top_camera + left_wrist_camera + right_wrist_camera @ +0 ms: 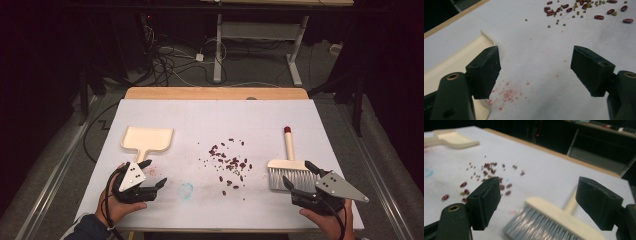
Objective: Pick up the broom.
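Both grippers sit at the table's near edge, jaws apart and holding nothing. At 7 o'clock the left gripper [154, 173] hovers just beside the cream dustpan [148, 139] handle. At 5 o'clock the right gripper [298, 173] straddles the brush [288, 167] bristles. Scattered beans [229, 163] lie at centre, between the 2 tools.

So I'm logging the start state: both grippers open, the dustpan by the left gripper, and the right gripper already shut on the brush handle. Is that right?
Not quite. The right gripper is open, not shut on the brush: the right gripper view shows its jaws spread apart over the bristles, touching nothing. The rest stands: the left gripper is open, with the dustpan beside it.
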Motion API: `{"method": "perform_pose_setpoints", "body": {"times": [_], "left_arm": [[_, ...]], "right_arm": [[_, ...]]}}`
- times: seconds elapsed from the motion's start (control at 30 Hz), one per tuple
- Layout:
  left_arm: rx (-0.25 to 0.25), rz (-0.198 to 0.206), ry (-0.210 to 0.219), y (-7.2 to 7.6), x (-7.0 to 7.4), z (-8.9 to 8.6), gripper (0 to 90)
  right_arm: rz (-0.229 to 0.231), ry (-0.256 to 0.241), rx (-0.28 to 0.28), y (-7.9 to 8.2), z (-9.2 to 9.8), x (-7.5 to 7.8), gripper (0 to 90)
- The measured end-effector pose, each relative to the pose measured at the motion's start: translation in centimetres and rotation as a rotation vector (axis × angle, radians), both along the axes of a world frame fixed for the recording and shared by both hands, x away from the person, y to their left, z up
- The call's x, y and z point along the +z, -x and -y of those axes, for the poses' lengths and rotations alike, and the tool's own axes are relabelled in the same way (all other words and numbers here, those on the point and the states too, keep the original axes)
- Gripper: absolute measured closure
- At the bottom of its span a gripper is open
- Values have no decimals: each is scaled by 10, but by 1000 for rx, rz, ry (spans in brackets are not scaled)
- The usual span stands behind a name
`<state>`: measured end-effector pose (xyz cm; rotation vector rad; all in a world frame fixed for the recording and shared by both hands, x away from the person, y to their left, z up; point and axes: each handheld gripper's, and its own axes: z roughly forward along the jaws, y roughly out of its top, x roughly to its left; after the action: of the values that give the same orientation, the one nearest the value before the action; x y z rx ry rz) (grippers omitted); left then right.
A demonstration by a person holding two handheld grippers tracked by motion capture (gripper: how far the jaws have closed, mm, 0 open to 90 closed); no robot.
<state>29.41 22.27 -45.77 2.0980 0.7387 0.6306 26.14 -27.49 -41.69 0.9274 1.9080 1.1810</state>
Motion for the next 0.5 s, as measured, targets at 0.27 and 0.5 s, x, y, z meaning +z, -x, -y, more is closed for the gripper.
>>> {"method": "perform_pose_setpoints", "body": {"times": [0.27, 0.5], "left_arm": [[-16, -9, -16, 1, -2, 5, 229], [-29, -12, -25, -2, -3, 7, 229]], "right_arm": [[-57, 28, -34, -7, 5, -4, 212], [-164, 62, -121, -40, 12, 16, 265]]}}
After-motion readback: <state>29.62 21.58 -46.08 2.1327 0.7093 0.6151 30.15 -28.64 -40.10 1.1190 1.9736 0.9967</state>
